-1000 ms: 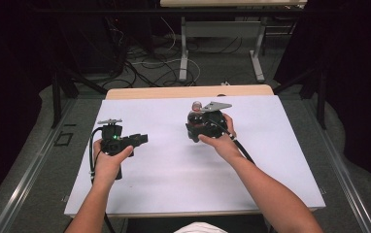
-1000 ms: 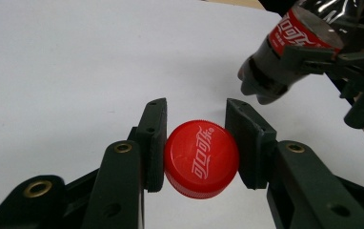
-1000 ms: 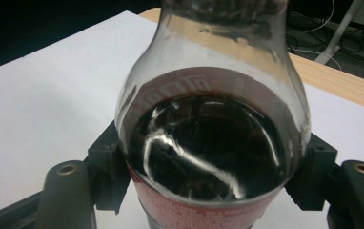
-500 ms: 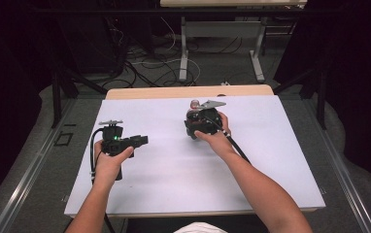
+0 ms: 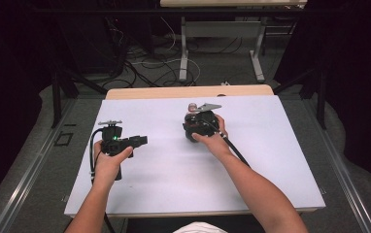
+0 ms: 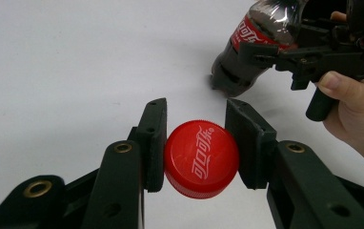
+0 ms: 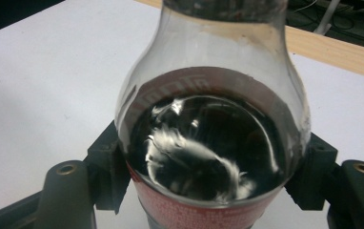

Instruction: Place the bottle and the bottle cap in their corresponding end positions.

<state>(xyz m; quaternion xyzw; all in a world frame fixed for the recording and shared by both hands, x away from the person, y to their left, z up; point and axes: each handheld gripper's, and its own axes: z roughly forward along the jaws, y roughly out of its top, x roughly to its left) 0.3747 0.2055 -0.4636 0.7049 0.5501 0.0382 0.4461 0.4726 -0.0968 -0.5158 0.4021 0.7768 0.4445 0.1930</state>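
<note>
Your right gripper (image 5: 195,127) has come down a little toward the desk (image 5: 280,160) since a second ago, and its jaws are clamped on the cola bottle (image 7: 208,157), which stands near the middle of the desk, toward the far edge. Your left gripper (image 6: 195,143) has not moved; its jaws squeeze the red cap (image 6: 201,158). I judge the bottle is now set down, open, ready for recapping.
</note>
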